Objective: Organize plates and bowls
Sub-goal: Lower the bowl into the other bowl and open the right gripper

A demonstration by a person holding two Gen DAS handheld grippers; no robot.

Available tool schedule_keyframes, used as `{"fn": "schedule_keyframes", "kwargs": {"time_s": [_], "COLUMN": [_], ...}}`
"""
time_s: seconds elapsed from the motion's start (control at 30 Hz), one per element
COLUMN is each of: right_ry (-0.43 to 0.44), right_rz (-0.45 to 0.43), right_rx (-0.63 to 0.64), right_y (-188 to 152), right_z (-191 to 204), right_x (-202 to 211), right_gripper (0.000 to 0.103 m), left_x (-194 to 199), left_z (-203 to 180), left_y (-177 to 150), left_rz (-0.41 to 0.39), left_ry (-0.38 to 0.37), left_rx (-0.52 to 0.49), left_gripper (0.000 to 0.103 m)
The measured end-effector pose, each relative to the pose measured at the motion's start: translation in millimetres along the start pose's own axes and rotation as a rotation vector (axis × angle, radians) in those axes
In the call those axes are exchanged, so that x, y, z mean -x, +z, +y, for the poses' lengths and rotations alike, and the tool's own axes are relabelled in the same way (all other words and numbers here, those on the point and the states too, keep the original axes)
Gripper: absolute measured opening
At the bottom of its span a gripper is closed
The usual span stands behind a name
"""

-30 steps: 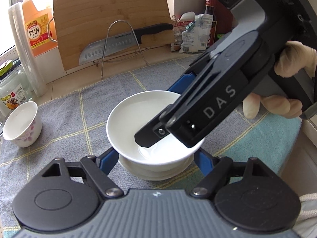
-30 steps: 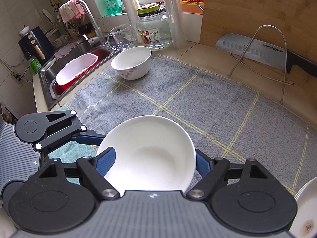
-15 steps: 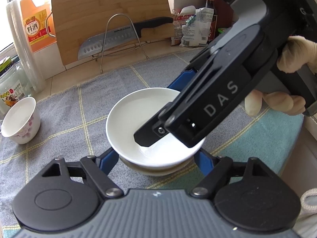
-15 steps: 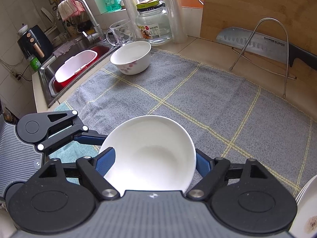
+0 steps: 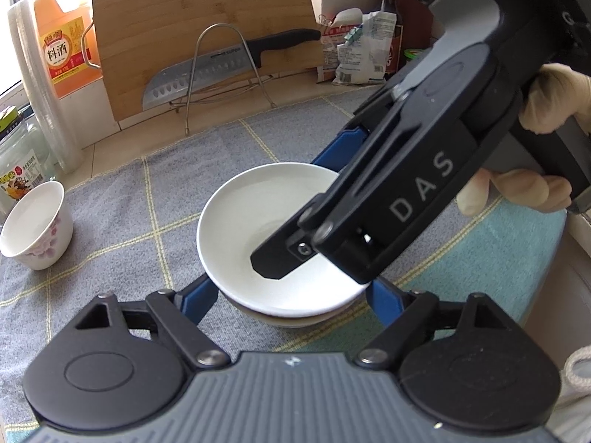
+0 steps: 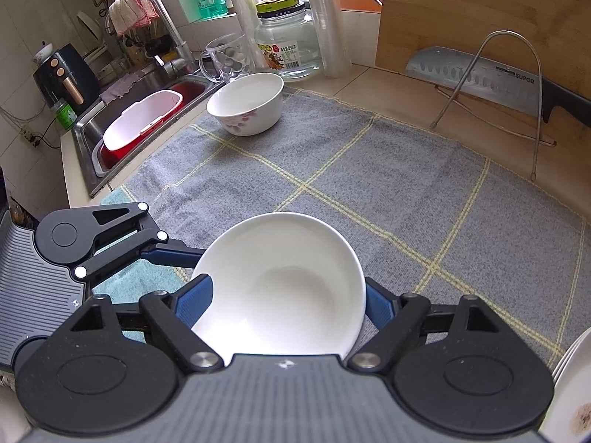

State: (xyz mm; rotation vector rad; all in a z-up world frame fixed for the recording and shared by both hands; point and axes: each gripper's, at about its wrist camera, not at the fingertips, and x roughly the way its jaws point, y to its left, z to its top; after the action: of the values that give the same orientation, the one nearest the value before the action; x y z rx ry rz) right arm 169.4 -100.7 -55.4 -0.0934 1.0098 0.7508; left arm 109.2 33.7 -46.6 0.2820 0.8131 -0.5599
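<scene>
We see the grey checked cloth (image 6: 369,170) covering most of the counter, w/ a teal towel (image 5: 509,258) under its near edge. At the back a wooden cutting board (image 5: 207,33) leans on the wall, a cleaver (image 5: 221,70) propped in front of it on a wire rack (image 5: 221,74). Left of the cloth is the sink (image 6: 122,110) w/ a white tub (image 6: 142,118) sitting in a red basin. Centre of things: the white bowl (image 5: 273,229), nested on top of a second white bowl (image 5: 295,319) whose rim just shows beneath it. Whether that lower one rests on the cloth we can't tell. Our right gripper (image 6: 284,302) has its blue pads (image 6: 194,302) either side of the top bowl, right up against the rim, so it looks closed on the bowl; in the left cam one black finger reaches down into the bowl's inside. Our left gripper (image 5: 291,301) sits w/ its blue pads (image 5: 197,299) spread wide, flanking the lower bowl; contact can't be made out. Well apart, at the far left of the cloth, stands a floral bowl (image 6: 245,103), upright, just beside a glass jar (image 6: 290,48) and a glass mug (image 6: 225,59). A stack of plates (image 6: 570,384) peeks in at the right cam's lower right edge.
</scene>
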Motion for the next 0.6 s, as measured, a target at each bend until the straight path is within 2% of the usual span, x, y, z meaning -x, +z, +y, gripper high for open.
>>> {"fn": "schedule_keyframes", "kwargs": {"time_s": [0.07,0.13,0.2,0.37,0.6], "right_ry": [0.003,0.007,-0.001,-0.011,-0.009], "right_rz": [0.0,-0.006,-0.01,-0.004,-0.02], "right_rx": [0.001,0.004,0.016,0.026,0.047], "right_y": [0.2,-0.1,-0.3,-1.1,-1.8], "right_z": [0.3,1.8,4.7,6.7,9.2], "right_x": [0.0,0.5,0.8,-0.5,2.3], "right_gripper": [0.092,0.1,0.103,0.103,0.103], "left_x": [1.1,2.6,4.0,8.5,19.9], "left_z": [-1.8,-2.1,-0.9,0.4,2.3], "left_y": [0.0,-0.1,0.1,0.8,-0.1], "left_rz": [-0.007,-0.011,-0.015,-0.032,-0.047], "left_ry": [0.013,0.009,0.003,0.001,0.012], "left_rx": [-0.016,-0.02,-0.016,-0.011,0.01], "left_gripper": [0.091,0.091,0.092,0.097,0.097]}}
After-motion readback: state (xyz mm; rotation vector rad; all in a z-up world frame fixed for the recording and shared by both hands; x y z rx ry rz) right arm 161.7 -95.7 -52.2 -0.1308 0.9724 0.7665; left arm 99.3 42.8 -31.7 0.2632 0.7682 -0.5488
